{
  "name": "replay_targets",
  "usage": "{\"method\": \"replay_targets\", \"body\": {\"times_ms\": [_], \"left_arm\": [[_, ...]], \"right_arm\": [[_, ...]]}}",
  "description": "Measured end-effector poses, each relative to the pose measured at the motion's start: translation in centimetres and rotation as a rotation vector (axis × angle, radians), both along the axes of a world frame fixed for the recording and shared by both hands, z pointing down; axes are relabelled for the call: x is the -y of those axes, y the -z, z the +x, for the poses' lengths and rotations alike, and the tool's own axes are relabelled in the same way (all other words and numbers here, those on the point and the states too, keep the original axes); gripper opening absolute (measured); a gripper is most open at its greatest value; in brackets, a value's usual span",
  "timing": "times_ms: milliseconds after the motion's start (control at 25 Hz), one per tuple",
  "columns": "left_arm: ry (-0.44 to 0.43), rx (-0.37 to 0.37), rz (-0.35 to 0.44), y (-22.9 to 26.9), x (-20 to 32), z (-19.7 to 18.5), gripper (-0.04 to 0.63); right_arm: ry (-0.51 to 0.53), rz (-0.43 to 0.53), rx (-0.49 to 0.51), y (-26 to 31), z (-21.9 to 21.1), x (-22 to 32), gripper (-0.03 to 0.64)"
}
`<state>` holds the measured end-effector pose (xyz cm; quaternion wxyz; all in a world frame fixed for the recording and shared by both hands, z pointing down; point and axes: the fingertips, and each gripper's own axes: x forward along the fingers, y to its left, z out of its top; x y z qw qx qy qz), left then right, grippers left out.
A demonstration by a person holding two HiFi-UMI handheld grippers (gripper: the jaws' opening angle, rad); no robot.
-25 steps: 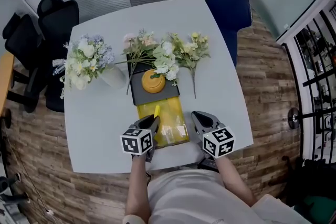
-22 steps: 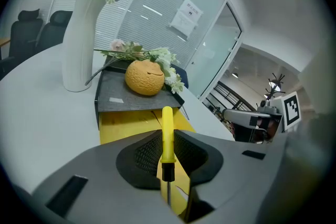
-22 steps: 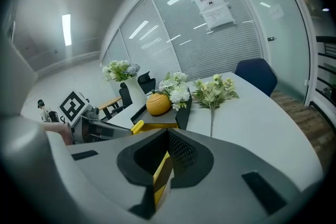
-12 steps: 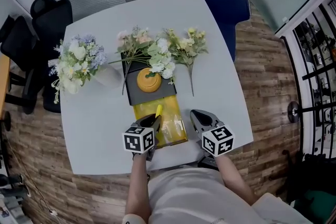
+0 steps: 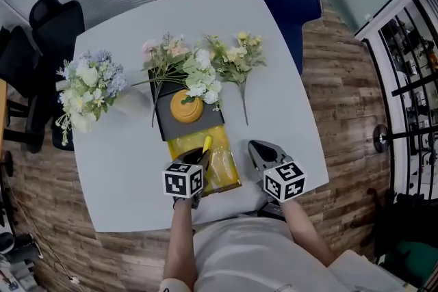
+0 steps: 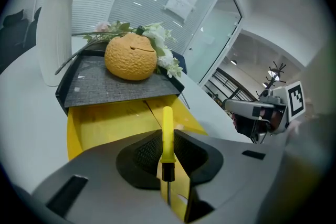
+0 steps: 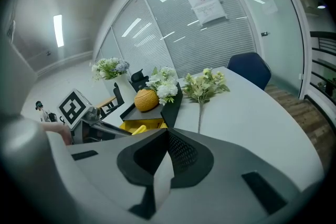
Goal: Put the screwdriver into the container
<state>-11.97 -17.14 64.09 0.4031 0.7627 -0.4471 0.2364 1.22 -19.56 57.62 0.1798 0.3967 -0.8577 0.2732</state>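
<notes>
A pale table [image 5: 123,167] fills the head view. Flowers [image 5: 198,68] lie across its far half, and a dark tray [image 5: 171,130] with an orange ball [image 5: 186,106] sits in the middle. The yellow container [image 5: 229,171] touches the tray's near edge and opens upward, right in front of the person.

The left gripper [image 5: 197,157] hangs over the container's left part. In its own view the jaws are clamped on the screwdriver [image 6: 167,134] at the dark collar where handle meets shaft. The yellow handle points forward, away from the person and toward the tray, and the thin shaft runs back between the jaws. So the long axis lies along the gripper and roughly along the container's length, with yellow floor showing below and ahead of the handle.

The right gripper [image 5: 259,150] sits just beside the container's right edge, jaws pressed together on nothing.

The left one is clearly nearer. The move probably needs only a short descent, keeping the handle clear of the tray's edge, before letting go.
</notes>
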Motion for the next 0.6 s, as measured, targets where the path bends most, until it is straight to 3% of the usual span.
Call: {"method": "replay_targets", "body": {"times_ms": [600], "left_arm": [[-0.066, 0.125, -0.02, -2.2, 0.8, 0.4, 0.067]], "right_arm": [[0.002, -0.024, -0.009, -1.0, 0.4, 0.8, 0.015]]}}
